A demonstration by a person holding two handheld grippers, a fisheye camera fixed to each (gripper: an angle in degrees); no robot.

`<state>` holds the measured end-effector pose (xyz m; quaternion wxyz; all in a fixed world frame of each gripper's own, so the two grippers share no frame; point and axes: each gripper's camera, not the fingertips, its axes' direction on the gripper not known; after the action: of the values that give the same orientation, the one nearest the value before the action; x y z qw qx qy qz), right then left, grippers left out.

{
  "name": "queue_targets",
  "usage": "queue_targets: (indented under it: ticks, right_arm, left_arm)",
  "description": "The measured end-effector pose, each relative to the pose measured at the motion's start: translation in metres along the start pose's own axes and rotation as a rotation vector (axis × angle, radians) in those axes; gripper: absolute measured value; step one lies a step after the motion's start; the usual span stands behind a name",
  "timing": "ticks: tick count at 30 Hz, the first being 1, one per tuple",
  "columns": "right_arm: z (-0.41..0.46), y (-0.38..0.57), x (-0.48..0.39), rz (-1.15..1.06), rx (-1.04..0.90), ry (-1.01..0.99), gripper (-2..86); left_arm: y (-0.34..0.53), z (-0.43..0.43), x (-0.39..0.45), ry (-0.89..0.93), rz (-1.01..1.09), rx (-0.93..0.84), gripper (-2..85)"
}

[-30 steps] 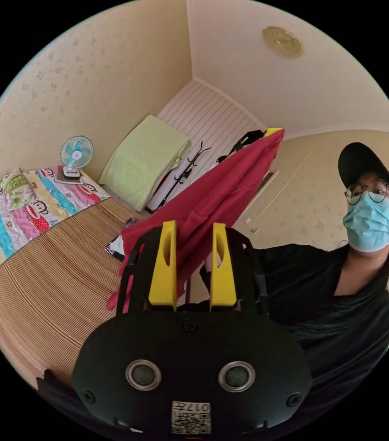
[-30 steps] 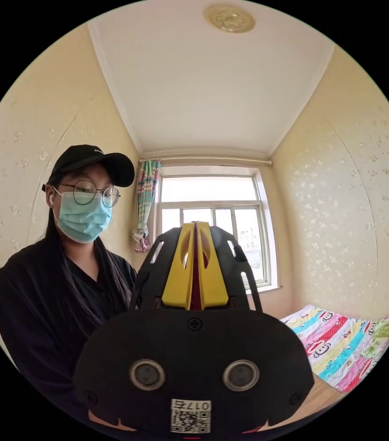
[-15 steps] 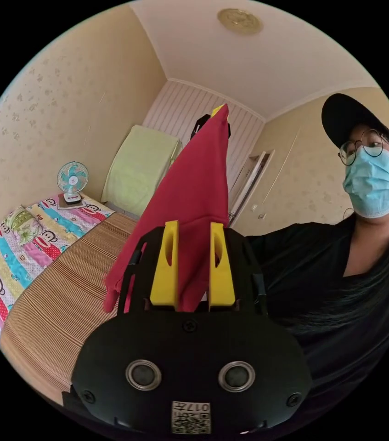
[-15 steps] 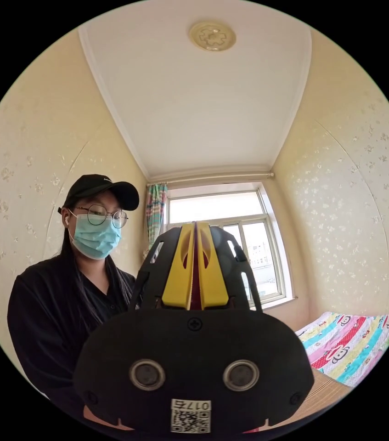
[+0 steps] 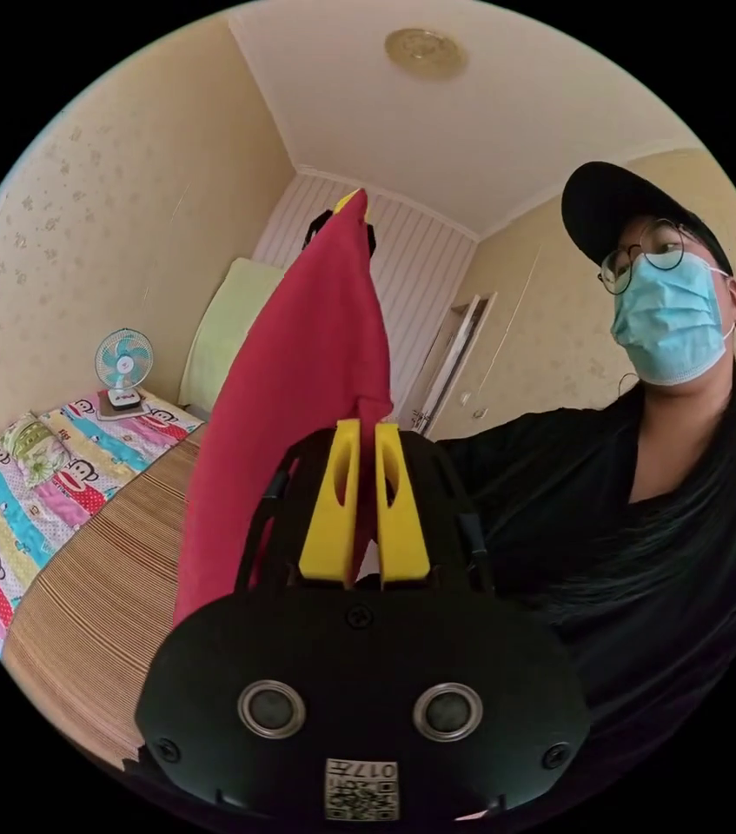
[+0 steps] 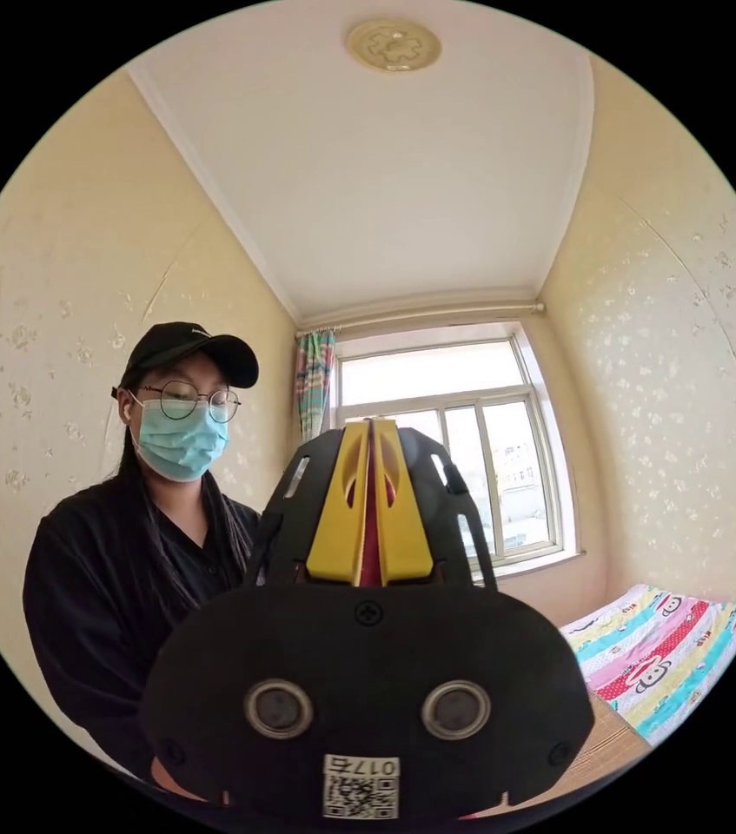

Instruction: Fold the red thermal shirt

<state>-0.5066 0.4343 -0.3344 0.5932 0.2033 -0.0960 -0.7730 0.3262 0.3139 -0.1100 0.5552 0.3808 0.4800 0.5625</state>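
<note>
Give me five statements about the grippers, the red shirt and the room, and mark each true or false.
1. The left gripper has its jaws closed on the red shirt. True.
2. The red shirt lies flat on the striped mat. False: it is held up in the air, stretched up from the left gripper to the other gripper's yellow tip above.
3. The right gripper is open and empty. False: its jaws are shut with red cloth pinched between them.
4. A small fan stands at the far end of the patterned bedsheet. True.
5. The window is covered by a drawn curtain. False: the curtain is gathered to one side.
</note>
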Motion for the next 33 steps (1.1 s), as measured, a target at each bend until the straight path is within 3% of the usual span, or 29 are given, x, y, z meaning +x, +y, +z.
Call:
queue_targets:
  ticks: [6,9,12,17,22,26,29,31,33]
  right_arm:
    - [-0.043,0.027,0.048,0.19,-0.096,0.261,1.7]
    - [-0.05,0.056,0.05,0.329,-0.207,0.54,3.3]
    - [-0.063,0.1,0.029,0.336,-0.201,0.726,5.8]
    - [-0.061,0.186,0.003,0.367,-0.237,0.557,14.7]
    - [-0.022,0.258,0.036,0.423,-0.398,0.702,18.3]
    - [-0.007,0.278,0.126,0.584,-0.488,0.75,16.8]
    - [0.004,0.262,0.167,0.546,-0.479,0.648,19.0]
    - [0.019,0.253,0.187,0.492,-0.469,0.432,20.5]
    - [0.04,0.257,0.215,0.489,-0.444,0.048,20.4]
  left_arm:
    - [-0.015,-0.059,-0.039,0.251,-0.048,0.248,-0.5]
    - [-0.035,-0.059,-0.043,0.296,-0.027,0.218,-0.6]
    - [-0.053,-0.052,-0.046,0.37,-0.018,0.192,-0.6]
    - [-0.075,-0.049,-0.041,0.444,-0.005,0.14,-0.5]
    - [-0.088,-0.052,-0.033,0.481,0.0,0.106,-0.5]
    - [-0.095,-0.061,-0.015,0.494,0.036,0.072,-0.5]
    - [-0.103,-0.068,0.008,0.495,0.085,0.036,-0.5]
    - [-0.109,-0.07,0.021,0.476,0.101,0.017,-0.5]
    - [-0.118,-0.073,0.036,0.446,0.12,-0.005,-0.5]
